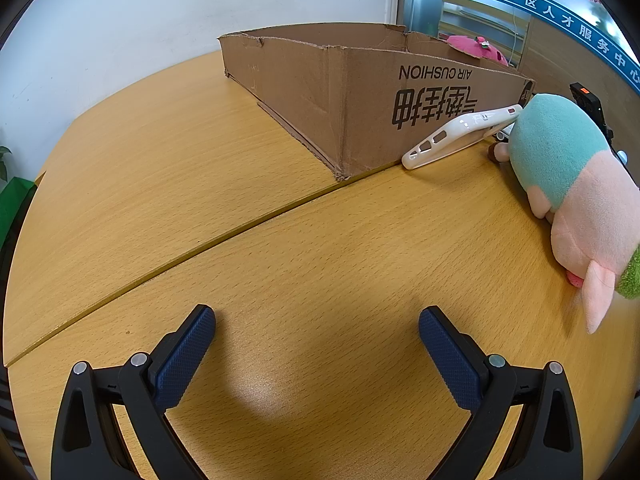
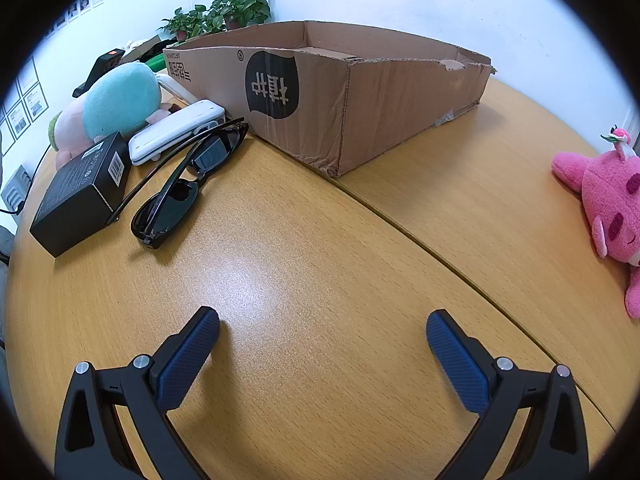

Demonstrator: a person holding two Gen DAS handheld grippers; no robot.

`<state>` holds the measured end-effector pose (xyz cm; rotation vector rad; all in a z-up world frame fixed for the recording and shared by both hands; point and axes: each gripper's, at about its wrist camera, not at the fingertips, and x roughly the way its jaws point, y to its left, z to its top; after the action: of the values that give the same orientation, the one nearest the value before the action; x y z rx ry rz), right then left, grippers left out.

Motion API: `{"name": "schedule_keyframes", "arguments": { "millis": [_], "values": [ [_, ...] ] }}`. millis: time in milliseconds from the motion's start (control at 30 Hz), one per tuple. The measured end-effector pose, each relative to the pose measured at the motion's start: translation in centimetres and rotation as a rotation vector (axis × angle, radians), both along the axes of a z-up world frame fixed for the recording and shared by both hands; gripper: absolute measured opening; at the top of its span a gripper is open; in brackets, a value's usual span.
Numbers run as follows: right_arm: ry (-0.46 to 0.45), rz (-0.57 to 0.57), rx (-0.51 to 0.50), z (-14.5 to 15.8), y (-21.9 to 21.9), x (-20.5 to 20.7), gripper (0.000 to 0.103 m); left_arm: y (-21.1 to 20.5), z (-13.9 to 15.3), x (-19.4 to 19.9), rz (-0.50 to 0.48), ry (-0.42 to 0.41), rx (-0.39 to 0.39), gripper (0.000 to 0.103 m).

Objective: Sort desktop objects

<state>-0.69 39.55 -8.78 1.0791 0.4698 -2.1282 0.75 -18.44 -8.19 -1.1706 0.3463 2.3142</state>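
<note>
A shallow cardboard box [image 1: 340,92] lies on the wooden table; it also shows in the right wrist view [image 2: 360,92]. My left gripper [image 1: 316,320] is open and empty above bare table, short of the box. To its right lie a teal and pink plush [image 1: 568,168] and a white phone case [image 1: 460,136] leaning on the box. My right gripper [image 2: 322,326] is open and empty. Ahead to its left are black sunglasses [image 2: 188,184], a black carton [image 2: 80,192], a white case [image 2: 176,132] and the teal plush [image 2: 116,100]. A pink plush [image 2: 612,200] lies at the right.
The table is made of two tops with a seam [image 1: 200,244] running diagonally; the seam also shows in the right wrist view [image 2: 460,248]. A black device [image 1: 588,104] stands behind the teal plush. Potted plants [image 2: 224,12] stand by the white wall.
</note>
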Motion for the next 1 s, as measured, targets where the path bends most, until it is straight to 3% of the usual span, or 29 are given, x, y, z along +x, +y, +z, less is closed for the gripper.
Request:
{"name": "schedule_keyframes", "arguments": {
  "millis": [1000],
  "values": [
    [0.0, -0.024, 0.001, 0.15, -0.23, 0.11, 0.103, 0.13, -0.05, 0.24, 0.0, 0.0, 0.0, 0.103]
  ]
}}
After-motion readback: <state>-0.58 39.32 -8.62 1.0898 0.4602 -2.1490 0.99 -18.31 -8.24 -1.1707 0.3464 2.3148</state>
